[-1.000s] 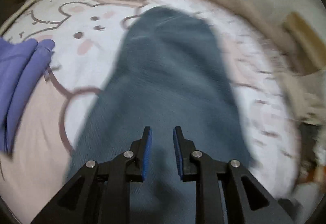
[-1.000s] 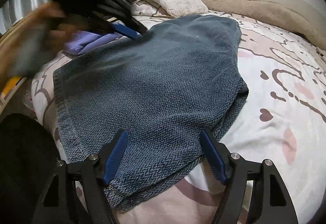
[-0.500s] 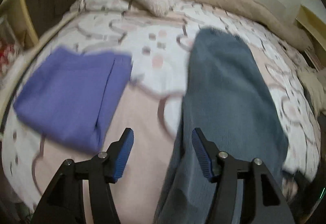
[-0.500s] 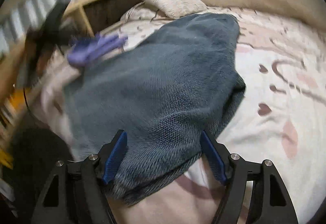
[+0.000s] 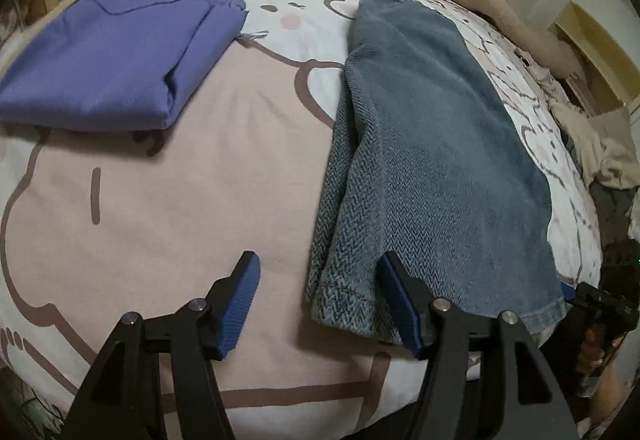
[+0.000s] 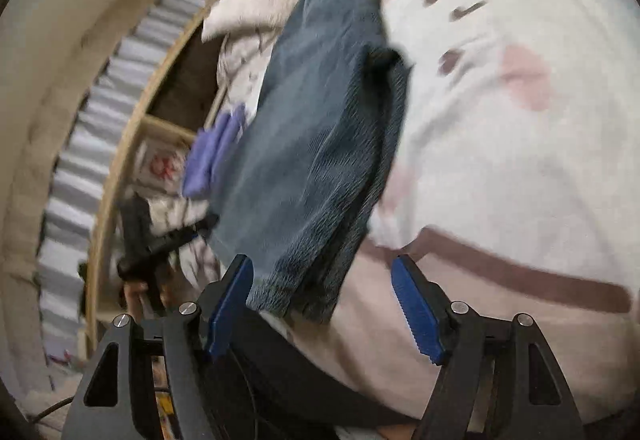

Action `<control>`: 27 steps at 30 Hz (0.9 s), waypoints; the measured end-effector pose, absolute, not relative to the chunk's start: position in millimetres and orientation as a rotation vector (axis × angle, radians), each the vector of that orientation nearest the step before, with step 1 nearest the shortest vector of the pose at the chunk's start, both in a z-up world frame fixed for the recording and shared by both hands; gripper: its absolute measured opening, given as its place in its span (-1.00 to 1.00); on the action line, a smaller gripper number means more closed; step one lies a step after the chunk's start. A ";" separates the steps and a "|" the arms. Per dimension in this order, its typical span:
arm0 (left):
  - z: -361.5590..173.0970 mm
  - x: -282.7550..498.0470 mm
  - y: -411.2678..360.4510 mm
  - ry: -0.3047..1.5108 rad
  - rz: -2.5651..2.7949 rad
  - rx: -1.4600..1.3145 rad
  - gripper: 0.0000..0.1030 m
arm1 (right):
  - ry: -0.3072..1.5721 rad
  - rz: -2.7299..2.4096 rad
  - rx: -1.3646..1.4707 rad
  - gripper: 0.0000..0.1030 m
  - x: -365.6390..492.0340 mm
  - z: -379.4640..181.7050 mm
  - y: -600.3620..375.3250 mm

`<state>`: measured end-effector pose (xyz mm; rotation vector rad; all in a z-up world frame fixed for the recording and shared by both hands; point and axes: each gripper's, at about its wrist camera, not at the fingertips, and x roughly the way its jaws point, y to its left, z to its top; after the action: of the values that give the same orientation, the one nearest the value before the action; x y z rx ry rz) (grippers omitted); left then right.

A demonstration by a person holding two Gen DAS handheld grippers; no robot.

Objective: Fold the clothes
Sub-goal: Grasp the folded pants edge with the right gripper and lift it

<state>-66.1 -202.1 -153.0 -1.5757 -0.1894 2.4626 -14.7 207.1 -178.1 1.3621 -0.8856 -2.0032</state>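
Both of your tongs stand spread, neither one pinching cloth.

Your left gripper [image 5: 320, 304] has just been opening; its jaws now stand apart over the near edge of the bed [image 5: 180, 207], with the hem corner of the folded grey-blue herringbone garment [image 5: 432, 143] lying between them, though neither blue pad visibly presses on it. That garment lies lengthwise on the cartoon-print bedsheet, and the folded purple garment [image 5: 108, 55] sits well apart on its left. Your right gripper [image 6: 324, 308] is rolled to one side and spread wide, with the garment's [image 6: 320, 127] near end between the pads; the left pad is just beside the fabric, but blur hides whether it touches.
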 end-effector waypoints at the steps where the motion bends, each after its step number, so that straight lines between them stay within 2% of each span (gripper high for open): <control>1: -153.2 -65.3 -200.1 -0.176 2.465 -1.571 0.20 | -0.873 -1.986 1.402 0.42 -16.0 -179.7 199.2; 4: -152.6 -62.6 -196.0 -0.111 2.494 -1.546 0.20 | -0.862 -1.963 1.478 0.42 -16.7 -180.5 182.8; 10: -133.0 -36.8 -170.5 0.190 2.646 -1.265 0.20 | -1.105 -1.776 1.552 0.42 -28.6 -196.7 178.4; 12: -119.5 -17.3 -154.9 0.349 2.681 -1.077 0.20 | -1.171 -1.735 1.565 0.15 -32.5 -201.5 178.7; 13: -113.2 -6.0 -146.1 0.435 2.687 -0.980 0.20 | -1.208 -1.710 1.574 -0.23 -34.6 -204.6 179.1; 14: -108.8 5.4 -137.6 0.518 2.678 -0.893 0.20 | -1.248 -1.682 1.581 -0.30 -36.5 -207.6 179.7; 18: -108.9 48.2 -105.5 0.837 2.547 -0.636 0.20 | -1.393 -1.597 1.513 -0.35 -36.0 -197.2 188.7; 21: -124.5 67.2 -75.9 1.075 2.389 -0.566 0.21 | -1.435 -1.574 1.408 -0.36 -43.1 -171.6 188.5; 27: -154.2 57.8 -45.8 1.333 2.306 -0.490 0.21 | -1.403 -1.596 1.300 -0.41 -56.8 -135.5 185.4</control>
<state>57.8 -45.8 -154.2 -0.4903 1.3332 2.3064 -56.8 185.4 -135.5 1.2998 -1.4035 -1.5956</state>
